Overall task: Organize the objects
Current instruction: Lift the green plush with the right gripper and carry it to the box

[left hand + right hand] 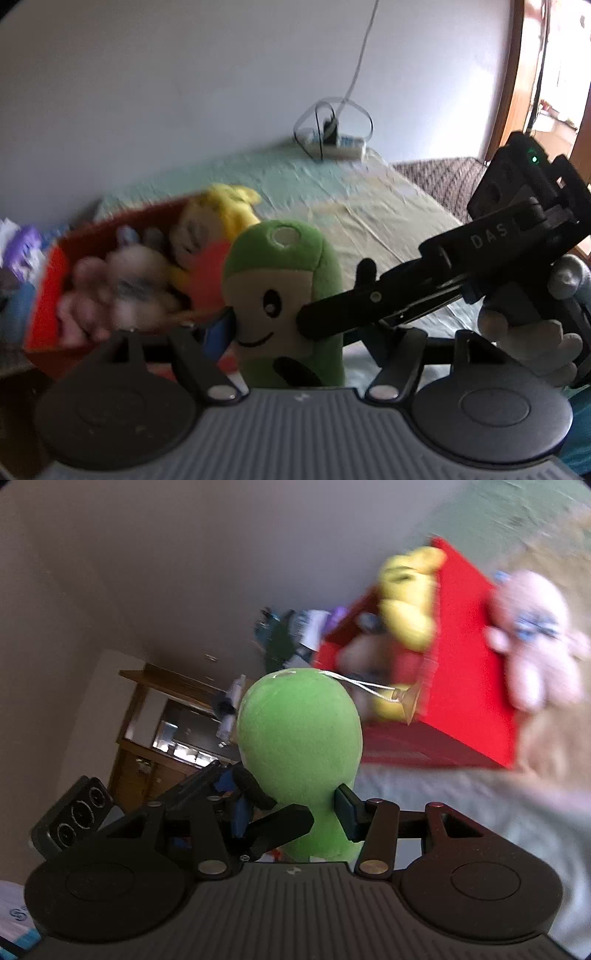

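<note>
Fingers point(345, 808) of both grippers are squeezing the green smiling plush point(284, 306), held above the bed point(369, 206); red toy bin point(48, 295) sitting at nine o'clock. "DAS" is showing on the right gripper point(314, 325).

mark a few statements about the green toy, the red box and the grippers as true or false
1. The green plush toy is gripped by both the left gripper and the right gripper. True.
2. The red box holds nothing. False: a yellow plush and other soft toys sit in it.
3. The green plush toy has a smiling face. True, seen in the left wrist view.
4. A string with a suction cup hangs from the green toy's top. True.
5. The box stands on a wooden floor. False: it rests on the bed sheet.
</note>
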{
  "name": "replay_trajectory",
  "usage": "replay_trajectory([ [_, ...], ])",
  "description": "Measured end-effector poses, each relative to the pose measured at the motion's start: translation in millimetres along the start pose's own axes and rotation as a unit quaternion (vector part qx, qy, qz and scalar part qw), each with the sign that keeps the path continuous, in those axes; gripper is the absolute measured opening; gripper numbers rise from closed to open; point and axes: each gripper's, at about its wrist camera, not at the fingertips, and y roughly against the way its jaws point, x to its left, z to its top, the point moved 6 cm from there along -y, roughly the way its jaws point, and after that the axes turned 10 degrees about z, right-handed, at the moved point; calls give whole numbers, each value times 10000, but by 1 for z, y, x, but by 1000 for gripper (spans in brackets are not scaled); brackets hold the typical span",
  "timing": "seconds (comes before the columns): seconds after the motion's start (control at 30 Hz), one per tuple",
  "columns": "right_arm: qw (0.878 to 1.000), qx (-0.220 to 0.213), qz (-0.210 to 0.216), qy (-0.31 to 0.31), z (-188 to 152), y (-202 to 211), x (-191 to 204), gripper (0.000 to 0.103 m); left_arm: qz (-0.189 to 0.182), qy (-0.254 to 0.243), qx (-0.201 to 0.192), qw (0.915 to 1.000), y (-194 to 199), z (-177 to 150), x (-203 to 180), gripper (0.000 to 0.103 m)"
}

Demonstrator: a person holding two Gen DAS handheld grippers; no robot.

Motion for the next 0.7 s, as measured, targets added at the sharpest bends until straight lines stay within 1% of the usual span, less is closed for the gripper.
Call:
replay_trajectory([
  [0.07,9998,-102,25,159,7,-15,10,51,12,-36,-220,9998,10,4,16,70],
  [0.17,9985,-343,-99,424,23,-37,19,51,22,-89,-534,9985,16,12,43,70],
  [0.23,9957,-575,-339,637,35,-50,21,51,-1,-46,-658,9978,11,19,60,70],
  [0.3,9908,-816,-673,847,46,-60,20,51,-98,61,-723,9973,0,25,77,70],
  [0.4,9804,-1169,-1188,1047,60,-73,12,51,-412,335,-679,9963,-25,33,102,69],
  [0.5,9721,-1368,-1589,1046,68,-85,-4,50,-713,541,-539,9945,-53,37,119,69],
  [0.6,9664,-1488,-1926,822,72,-96,-25,50,-842,599,-324,9941,-82,35,128,69],
  [0.7,9597,-1554,-2216,761,71,-98,-39,51,-916,588,-77,9940,-106,24,133,69],
])
